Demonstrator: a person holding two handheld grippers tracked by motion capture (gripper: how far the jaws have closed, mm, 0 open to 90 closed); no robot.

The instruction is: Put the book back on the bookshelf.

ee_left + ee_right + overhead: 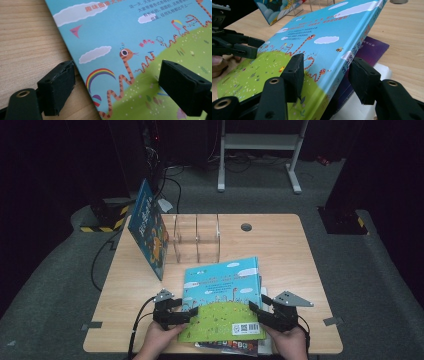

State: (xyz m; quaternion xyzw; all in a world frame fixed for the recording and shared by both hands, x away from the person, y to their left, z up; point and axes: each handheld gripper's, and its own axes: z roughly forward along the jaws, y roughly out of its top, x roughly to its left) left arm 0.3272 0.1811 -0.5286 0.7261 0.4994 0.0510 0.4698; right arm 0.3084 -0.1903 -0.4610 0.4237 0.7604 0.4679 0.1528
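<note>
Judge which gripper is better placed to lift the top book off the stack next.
Right, probably. The right gripper has its open jaws straddling the raised spine edge of the blue-and-green book. The left gripper is open at the opposite edge, one jaw beside it over the table.

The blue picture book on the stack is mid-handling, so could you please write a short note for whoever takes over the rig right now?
Left tool: open, jaws straddling the left edge of the blue picture book, not clamped.
Right tool: open, jaws either side of the book's spine edge, which looks slightly raised.
Things: the book lies on top of a stack of books at the near table edge. Another book leans against the clear rack, whose slots look free.
Done: one book at the rack.
Left: grip this book, probably stand it in the rack.
</note>
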